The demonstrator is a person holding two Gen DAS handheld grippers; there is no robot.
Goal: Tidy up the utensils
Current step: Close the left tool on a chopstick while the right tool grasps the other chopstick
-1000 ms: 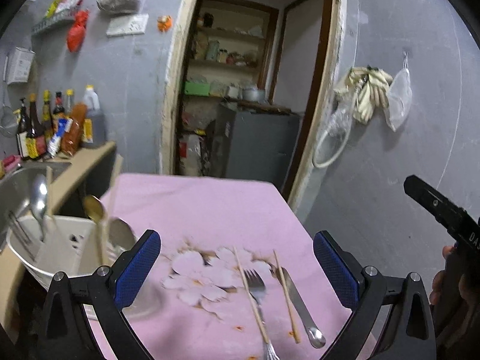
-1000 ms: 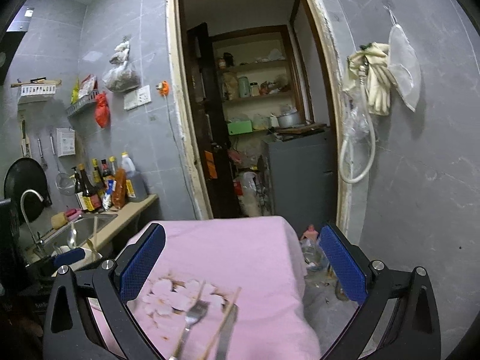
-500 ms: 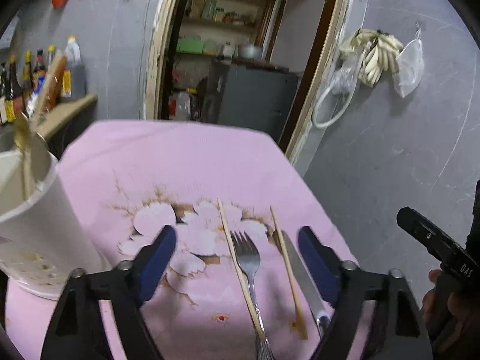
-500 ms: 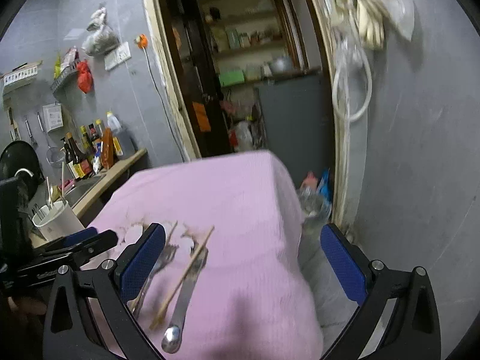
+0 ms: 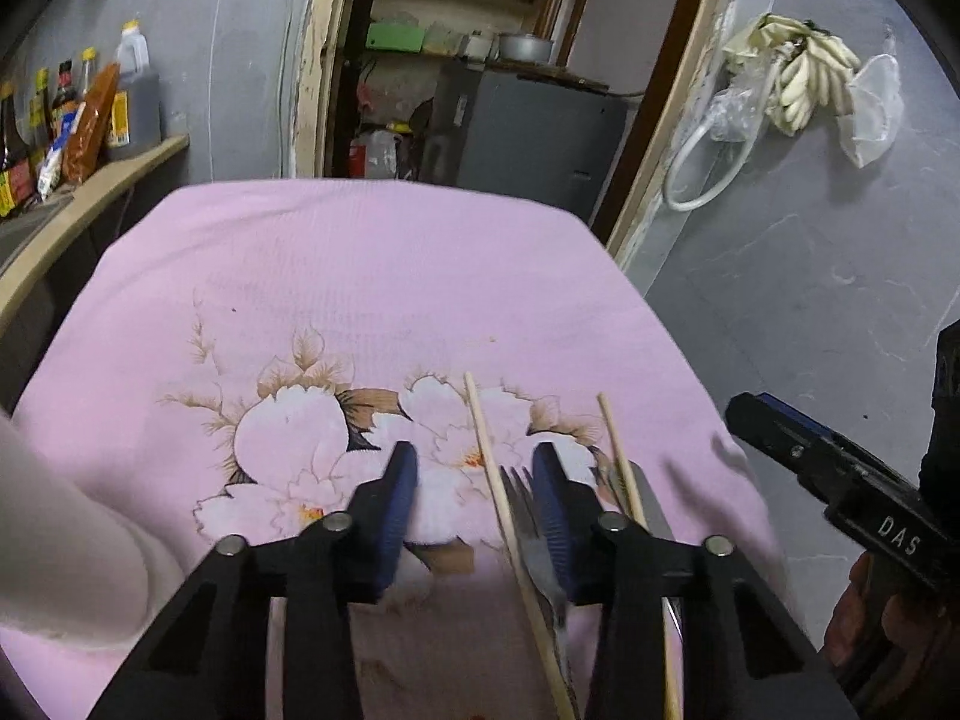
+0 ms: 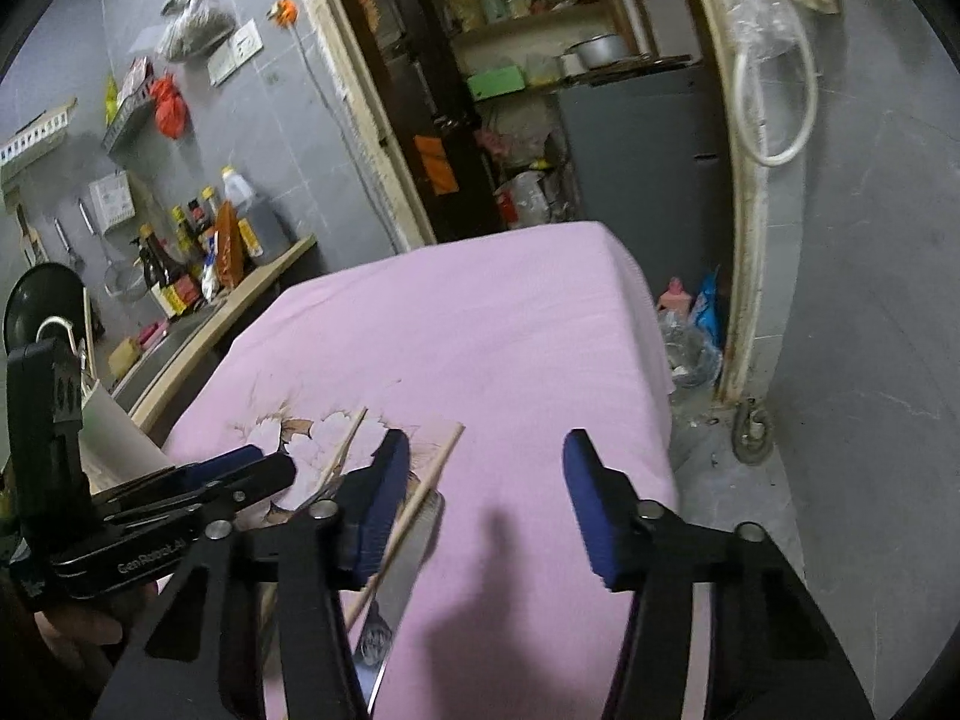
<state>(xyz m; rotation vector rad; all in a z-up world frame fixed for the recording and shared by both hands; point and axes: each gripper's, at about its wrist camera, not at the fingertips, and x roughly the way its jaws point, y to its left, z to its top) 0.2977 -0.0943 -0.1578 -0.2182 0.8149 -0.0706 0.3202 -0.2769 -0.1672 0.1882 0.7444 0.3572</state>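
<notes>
- Left wrist view: left gripper (image 5: 474,480) low over the pink floral cloth (image 5: 360,276), jaws part-way apart and just been closing. Pads press on nothing.
- Between the jaws: the left chopstick (image 5: 489,468) and the fork (image 5: 528,516) tines, hard against the inner face of the 3 o'clock pad. No visible pinch on either.
- Right chopstick (image 5: 618,456) lies outside that pad, toward 3 o'clock, over a flat steel utensil (image 5: 651,504). Which end of that utensil this is: cannot tell here.
- White holder (image 5: 66,540) clips the frame at 8 o'clock, blurred; contents not visible.
- Right gripper (image 5: 774,426) enters from 3 o'clock, seen side-on, a hand (image 5: 864,630) under it. Gap unreadable from this angle.
- Right wrist view: right gripper (image 6: 486,498) jaws roughly half apart, just been closing, only bare cloth (image 6: 480,324) and a shadow between them. Holds nothing.
- Only this view shows the steel utensil (image 6: 396,588) running past the 9 o'clock pad toward 6 o'clock, an embossed mark on it; one chopstick (image 6: 420,486) crosses it, touching.
- Second chopstick (image 6: 351,435) sits further toward 9 o'clock, partly hidden behind that pad.
- Left gripper (image 6: 252,462) shows side-on at 9 o'clock, tips over the flower print.
- Also only here: holder wall (image 6: 114,426) at 9 o'clock.
</notes>
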